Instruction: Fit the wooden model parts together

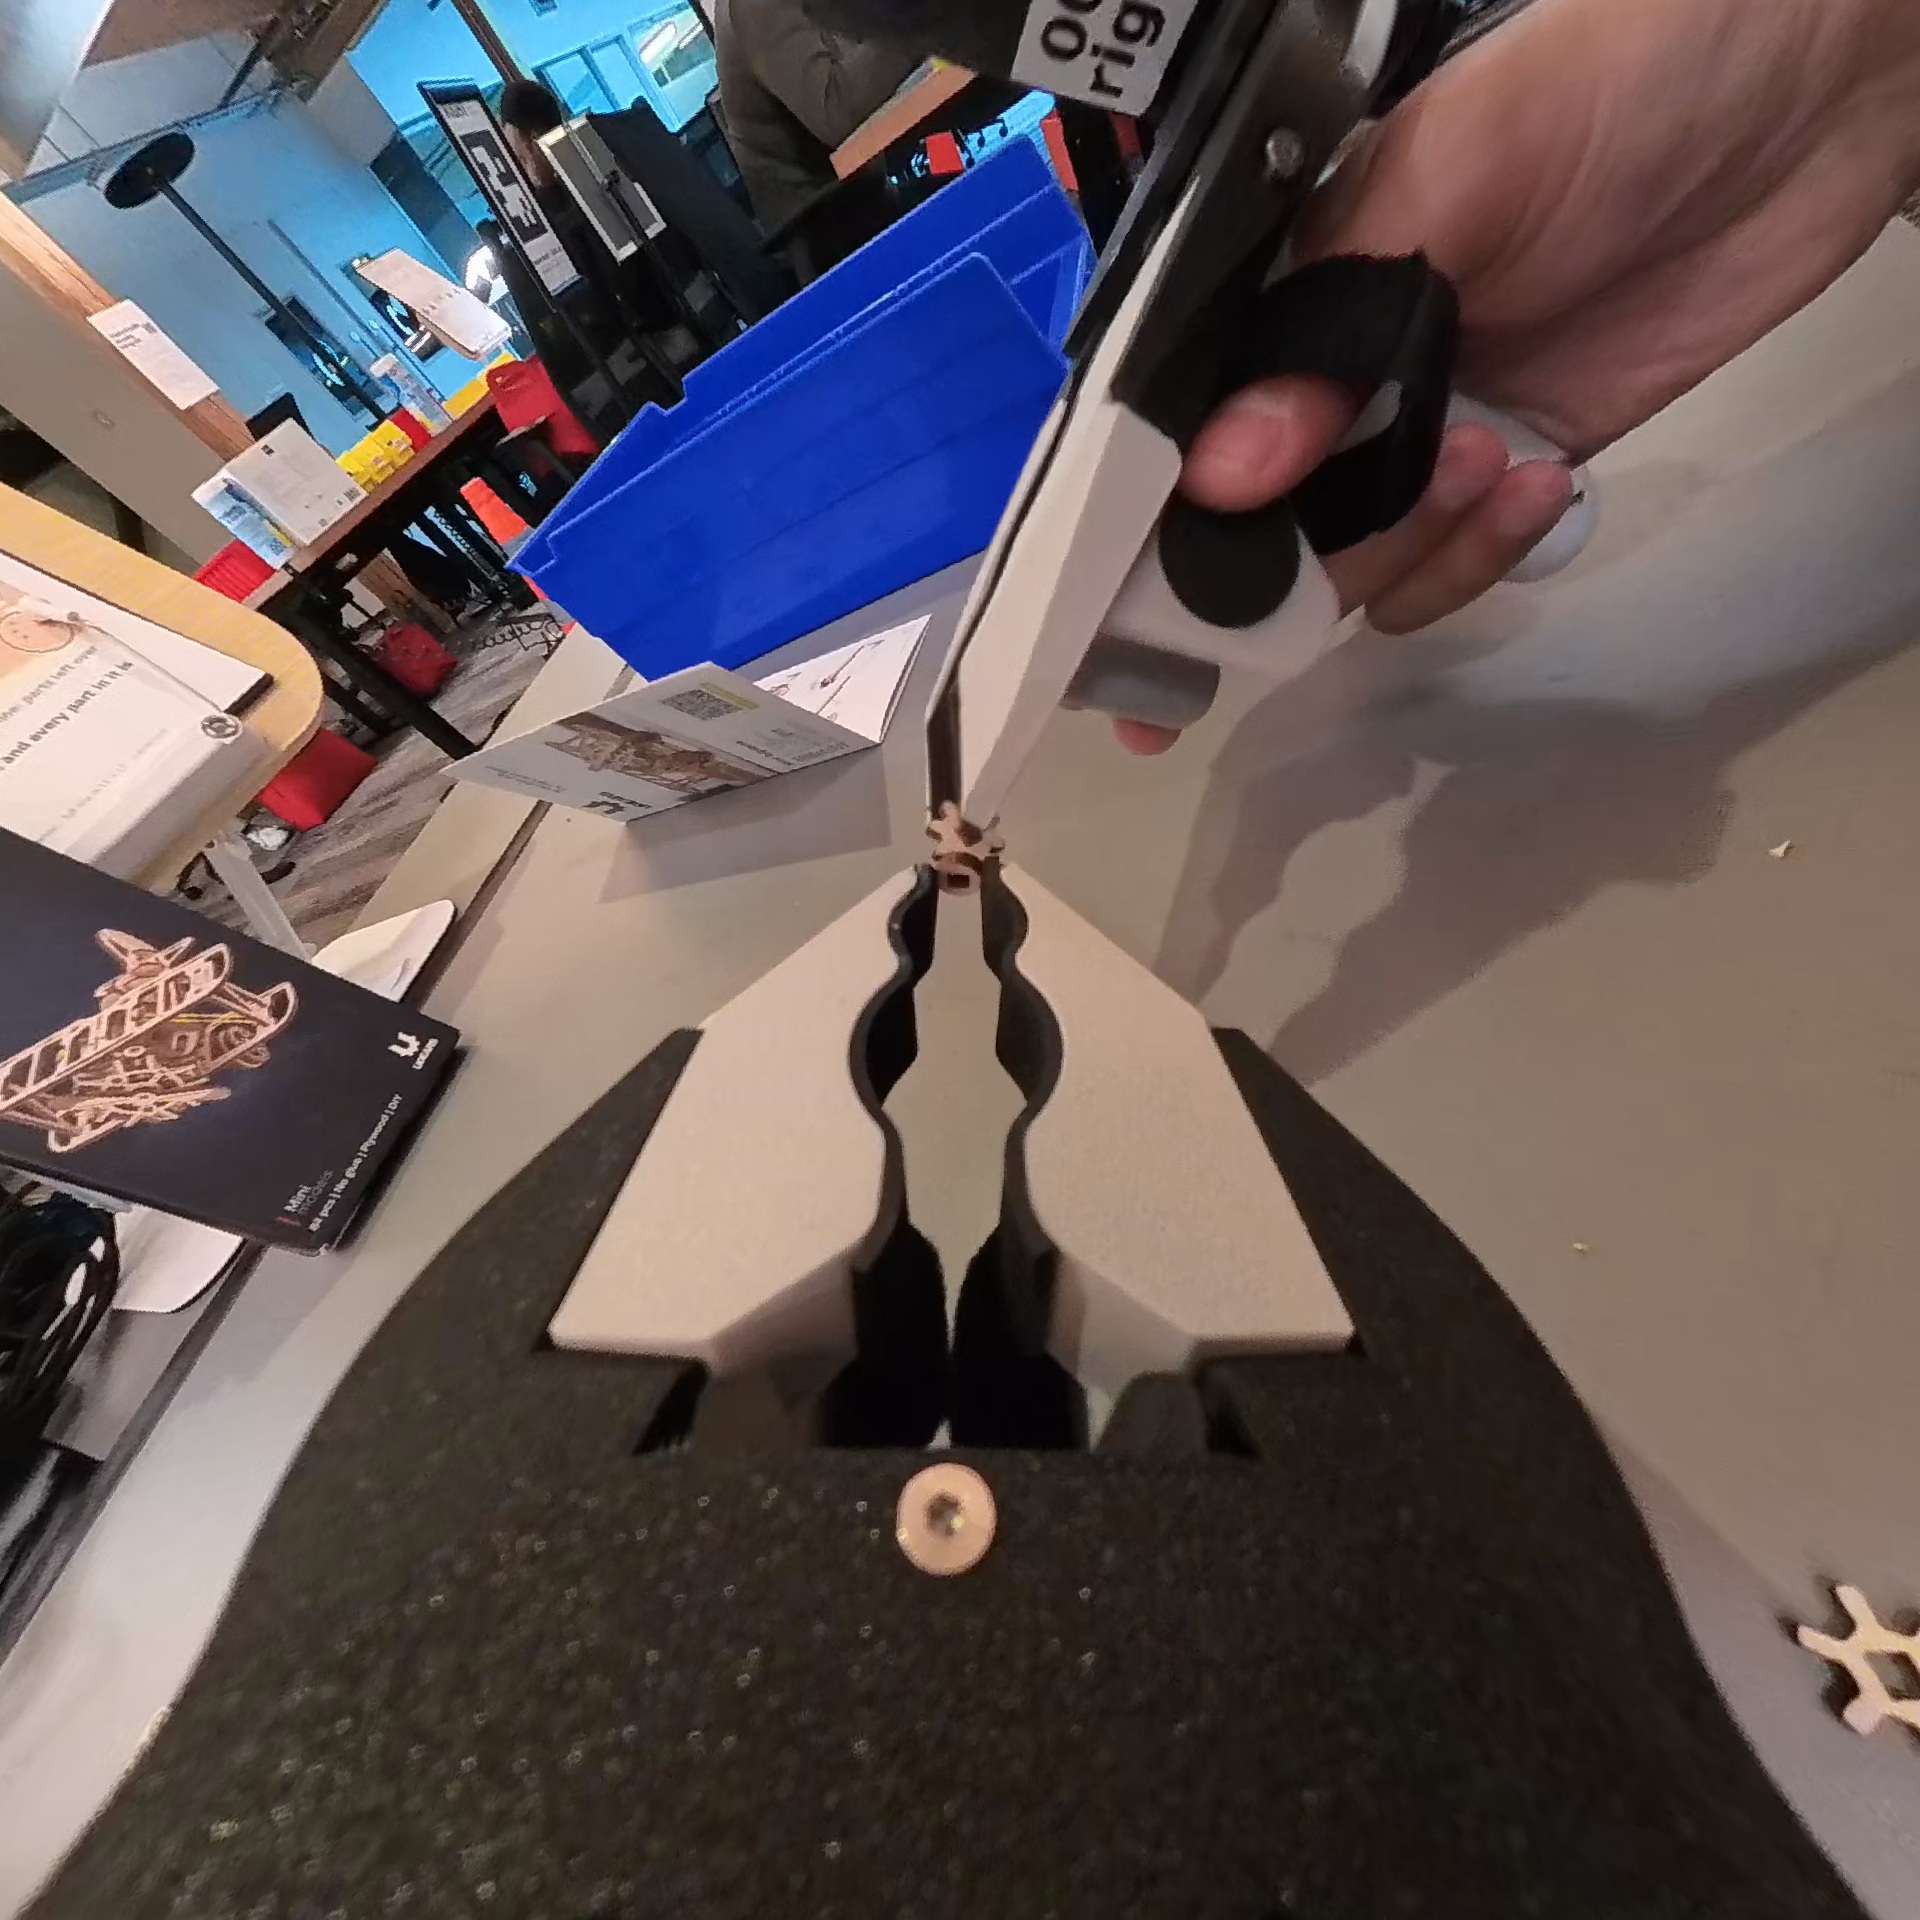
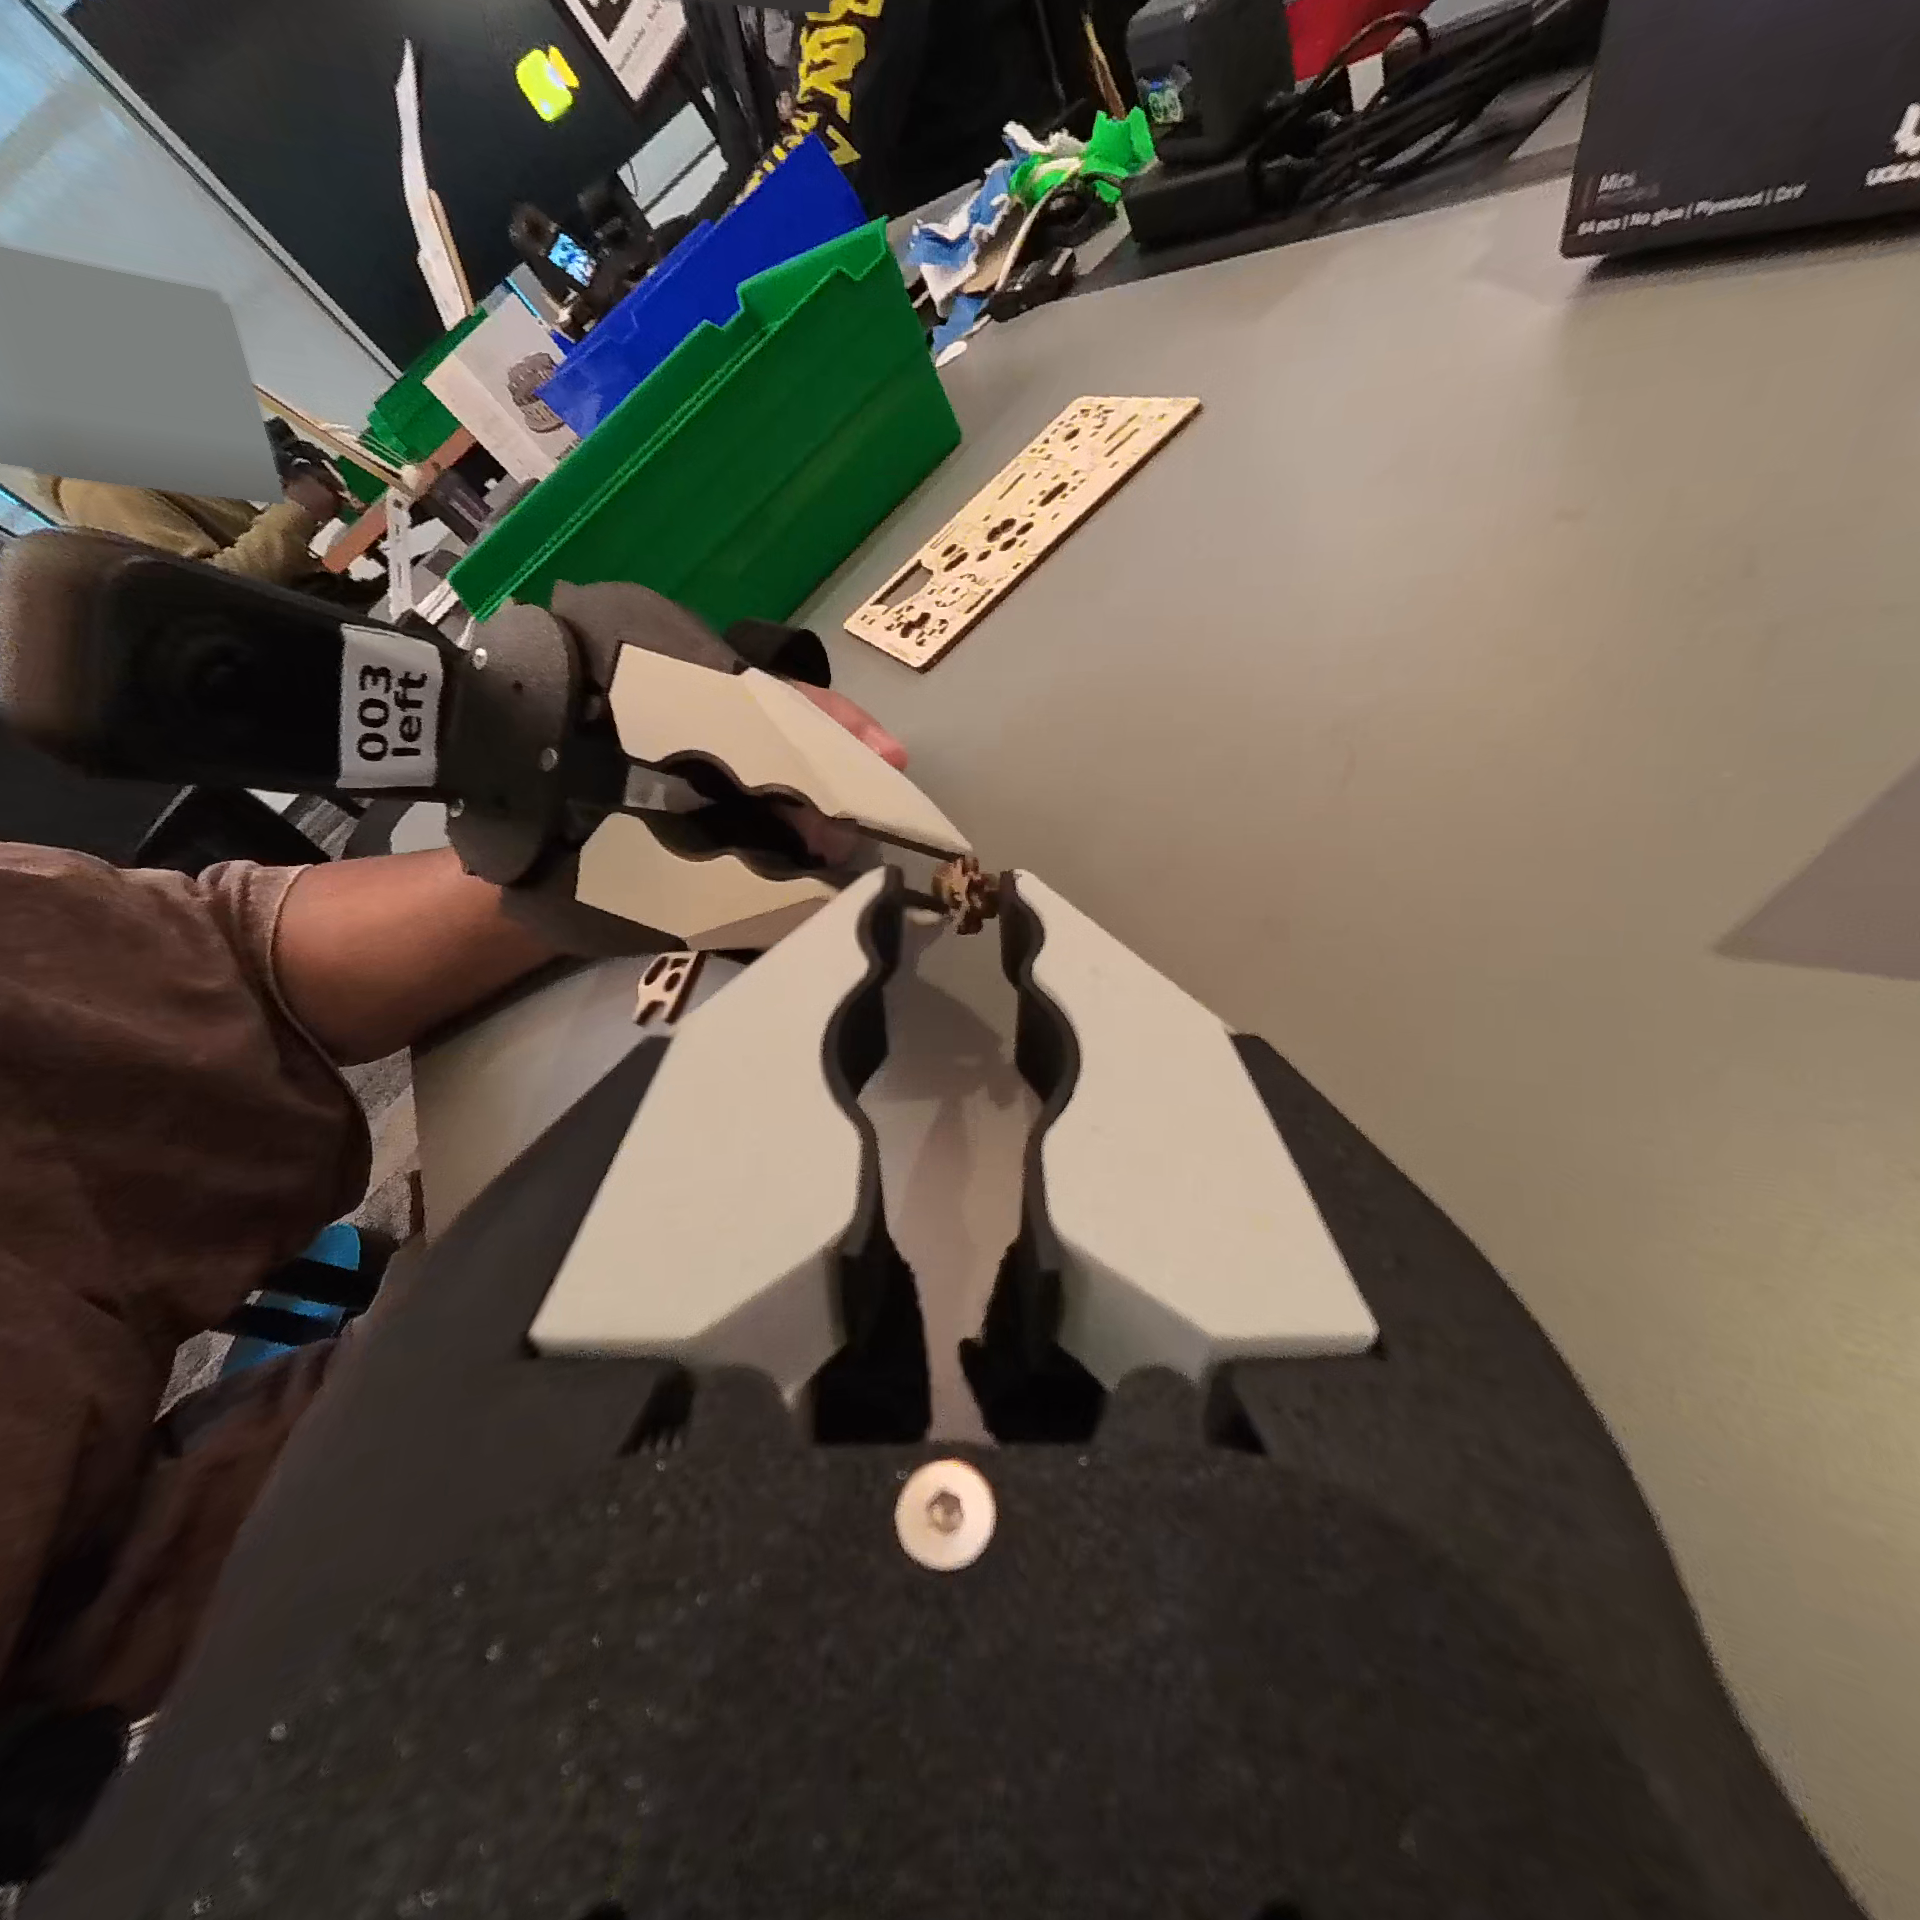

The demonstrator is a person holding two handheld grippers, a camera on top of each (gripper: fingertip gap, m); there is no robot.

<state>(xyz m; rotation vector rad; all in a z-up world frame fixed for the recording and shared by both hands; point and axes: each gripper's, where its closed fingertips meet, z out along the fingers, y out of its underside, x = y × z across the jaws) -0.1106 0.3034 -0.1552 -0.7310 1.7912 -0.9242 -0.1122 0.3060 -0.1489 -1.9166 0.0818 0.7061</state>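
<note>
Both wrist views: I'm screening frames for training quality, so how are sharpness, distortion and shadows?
Left wrist view: strong wide-angle bending, the table edge curves; wooden part fairly sharp; soft hand-and-tool shadow on the table. Right wrist view: same bending; the part slightly soft, background blurred.

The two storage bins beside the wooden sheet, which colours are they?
The near bin is green, the far one blue; the right wrist view shows them best.

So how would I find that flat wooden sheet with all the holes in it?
Look on the grey table, just right of the green bin. The flat wooden sheet lies there on its own, pale tan, thin and rectangular. Unlike the tiny wooden piece between the tools, it is big and full of cut-out holes.
</note>
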